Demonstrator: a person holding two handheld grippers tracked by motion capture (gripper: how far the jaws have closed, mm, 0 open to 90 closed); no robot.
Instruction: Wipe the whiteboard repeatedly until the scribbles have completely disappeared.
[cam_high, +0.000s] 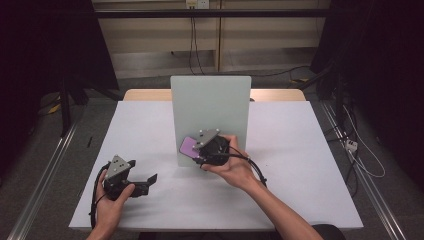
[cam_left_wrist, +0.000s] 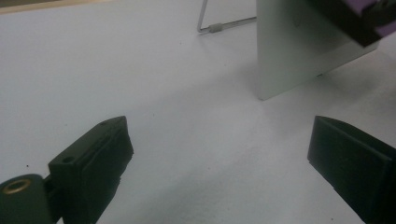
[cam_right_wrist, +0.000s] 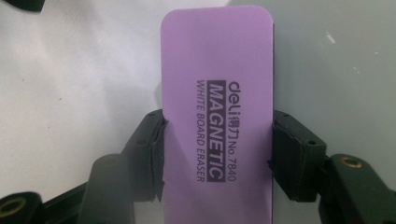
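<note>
In the high view, a white table (cam_high: 300, 150) is carrying an upright pale board (cam_high: 210, 107) at its middle, standing well back from the near edge and leaving open surface to either side. The right gripper (cam_high: 200, 148) is sitting at the board's lower left, gripping a purple eraser (cam_high: 188, 146) that is lying against the board face just above the tabletop. The left gripper (cam_high: 145, 183) is resting low near the table's front left, well apart from the board, with bare table between the two. In the left gripper view, its two black jaws are standing wide with nothing between them, and open white table is stretching ahead to the board's (cam_left_wrist: 299, 51) bottom corner; a thin wire stand (cam_left_wrist: 219, 27) is showing behind the board, and the eraser's (cam_left_wrist: 364, 7) purple edge is peeking in at the top right. In the right gripper view, the jaws are pressing on both long sides of the eraser (cam_right_wrist: 217, 107), holding it at its lower half. The eraser is looking like a flat purple slab with rounded corners, bearing dark print reading "deli MAGNETIC WHITE BOARD ERASER No. 7840" along its length, and the board's (cam_right_wrist: 336, 60) grey surface is lying right behind it.
</note>
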